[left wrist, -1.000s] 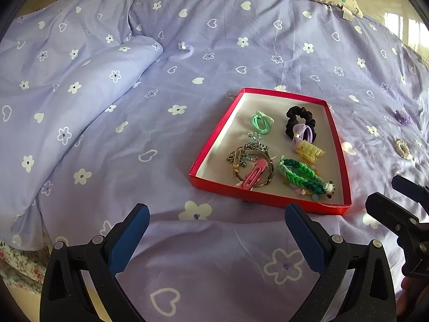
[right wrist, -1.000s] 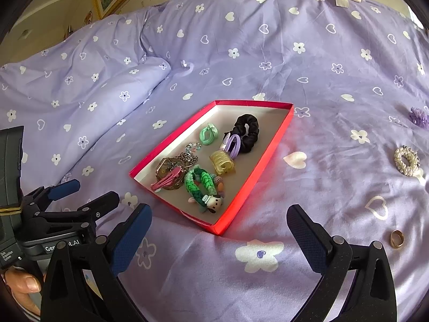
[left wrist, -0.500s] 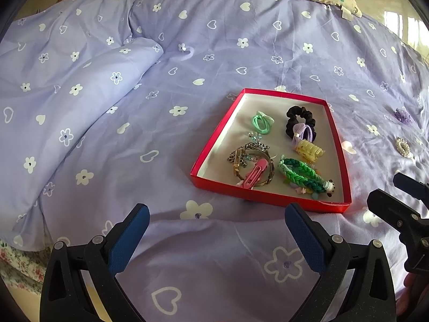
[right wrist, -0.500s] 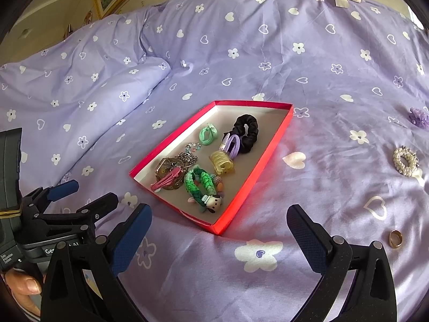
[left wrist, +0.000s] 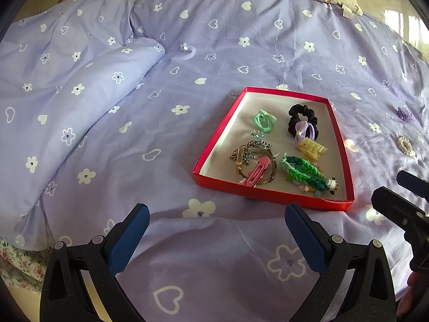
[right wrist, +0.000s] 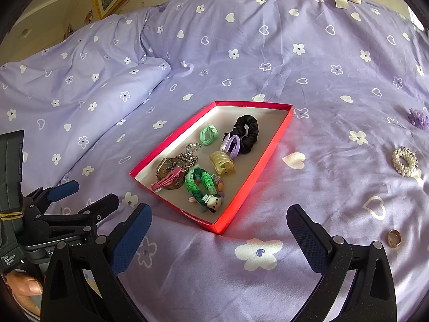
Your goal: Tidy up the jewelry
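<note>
Jewelry box (right wrist: 257,169) sits beyond both grippers' spread, empty fingers (right wrist: 131,238); left gripper (right wrist: 83,196) label blurs after "Ge".

Left tool (right wrist: 83,196) body: small white print, partly readable "Data … System"; rest cut off.

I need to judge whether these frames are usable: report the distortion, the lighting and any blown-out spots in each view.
Left wrist view: strong fisheye bend with dark corners, a blown-out window at the upper right, and the red box sharp. Right wrist view: the same curvature, with sun from the right casting a red glow off the box wall onto the bedspread, and the gold ring sharp.
</note>
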`<action>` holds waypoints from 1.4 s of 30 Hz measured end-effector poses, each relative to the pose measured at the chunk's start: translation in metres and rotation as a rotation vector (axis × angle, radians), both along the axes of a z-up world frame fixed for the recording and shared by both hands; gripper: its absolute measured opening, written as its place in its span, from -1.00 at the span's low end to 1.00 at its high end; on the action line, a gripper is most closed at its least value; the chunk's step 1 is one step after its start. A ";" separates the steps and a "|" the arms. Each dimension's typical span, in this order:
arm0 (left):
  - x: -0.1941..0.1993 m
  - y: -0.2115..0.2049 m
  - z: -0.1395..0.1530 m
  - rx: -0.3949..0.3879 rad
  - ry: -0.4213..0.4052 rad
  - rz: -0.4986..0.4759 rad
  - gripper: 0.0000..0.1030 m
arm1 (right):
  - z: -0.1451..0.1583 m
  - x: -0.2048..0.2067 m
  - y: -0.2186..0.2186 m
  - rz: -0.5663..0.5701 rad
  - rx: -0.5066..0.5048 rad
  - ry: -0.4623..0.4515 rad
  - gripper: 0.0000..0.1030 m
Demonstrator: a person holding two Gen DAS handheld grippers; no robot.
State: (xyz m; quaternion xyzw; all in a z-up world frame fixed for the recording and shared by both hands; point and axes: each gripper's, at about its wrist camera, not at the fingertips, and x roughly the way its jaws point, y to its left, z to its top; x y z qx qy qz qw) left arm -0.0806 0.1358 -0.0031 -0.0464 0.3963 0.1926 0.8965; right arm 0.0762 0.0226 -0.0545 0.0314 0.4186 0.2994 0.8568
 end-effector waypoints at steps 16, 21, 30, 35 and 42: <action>0.001 0.000 -0.003 0.007 0.008 0.006 0.99 | 0.001 -0.003 0.002 0.009 0.001 -0.003 0.97; 0.001 -0.001 -0.003 0.009 0.007 0.006 0.99 | 0.001 -0.004 0.002 0.010 0.000 -0.004 0.97; 0.000 -0.001 -0.004 0.022 0.005 0.014 0.99 | 0.001 -0.004 0.002 0.007 0.002 -0.004 0.97; 0.001 0.000 -0.003 0.015 0.007 0.014 0.98 | 0.001 -0.004 0.002 0.007 0.002 -0.004 0.97; 0.002 0.000 -0.003 0.018 0.009 0.011 0.98 | 0.001 -0.004 0.002 0.007 0.002 -0.004 0.97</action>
